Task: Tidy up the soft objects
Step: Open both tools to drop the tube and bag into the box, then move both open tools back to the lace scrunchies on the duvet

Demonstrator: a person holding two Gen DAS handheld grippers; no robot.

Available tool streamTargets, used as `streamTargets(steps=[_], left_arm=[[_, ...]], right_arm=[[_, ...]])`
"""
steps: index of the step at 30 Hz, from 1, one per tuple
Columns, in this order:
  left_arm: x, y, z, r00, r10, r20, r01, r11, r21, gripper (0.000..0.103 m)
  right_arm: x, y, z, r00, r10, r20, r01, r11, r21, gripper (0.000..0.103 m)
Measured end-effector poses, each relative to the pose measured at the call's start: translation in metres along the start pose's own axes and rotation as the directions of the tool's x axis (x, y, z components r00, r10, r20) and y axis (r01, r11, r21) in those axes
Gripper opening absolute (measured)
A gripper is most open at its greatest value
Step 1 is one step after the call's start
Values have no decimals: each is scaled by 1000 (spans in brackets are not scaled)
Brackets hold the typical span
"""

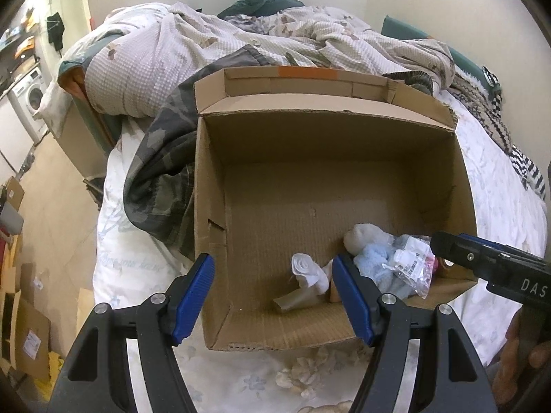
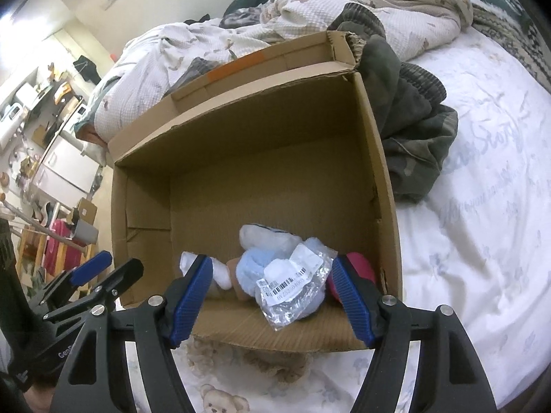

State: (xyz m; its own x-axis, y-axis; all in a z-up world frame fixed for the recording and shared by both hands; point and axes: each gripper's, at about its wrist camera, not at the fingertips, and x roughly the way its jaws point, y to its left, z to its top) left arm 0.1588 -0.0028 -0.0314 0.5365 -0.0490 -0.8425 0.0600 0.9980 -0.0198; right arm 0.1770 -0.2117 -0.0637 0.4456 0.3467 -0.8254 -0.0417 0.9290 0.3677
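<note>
Cardboard box (image 1: pixel 461 158) on bed (image 2: pixel 482 241), rumpled quilt (image 1: pixel 155 55) behind, soft toys (image 2: pixel 255 268) and plastic packet (image 2: pixel 292 285) inside, left tongs (image 1: pixel 273 296) and right tongs (image 2: pixel 272 299) both spread, pinching nothing.

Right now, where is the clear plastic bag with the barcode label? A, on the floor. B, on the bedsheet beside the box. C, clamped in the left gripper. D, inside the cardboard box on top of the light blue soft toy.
D: the plastic bag lies inside the cardboard box, resting on the light blue soft toy, with no pad pressing on it.
</note>
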Motion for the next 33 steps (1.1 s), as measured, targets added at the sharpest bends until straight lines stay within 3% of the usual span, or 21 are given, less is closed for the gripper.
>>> streamTargets(steps=[16, 33], left_arm=[[-27, 9, -15, 1000, 13, 14, -13, 1000, -14, 68], [-35, 19, -56, 999, 15, -45, -18, 998, -64, 68]], right_arm=[[-22, -1, -15, 1000, -4, 21, 4, 1000, 16, 76], [-31, -3, -57, 1000, -12, -21, 12, 1000, 22, 76]])
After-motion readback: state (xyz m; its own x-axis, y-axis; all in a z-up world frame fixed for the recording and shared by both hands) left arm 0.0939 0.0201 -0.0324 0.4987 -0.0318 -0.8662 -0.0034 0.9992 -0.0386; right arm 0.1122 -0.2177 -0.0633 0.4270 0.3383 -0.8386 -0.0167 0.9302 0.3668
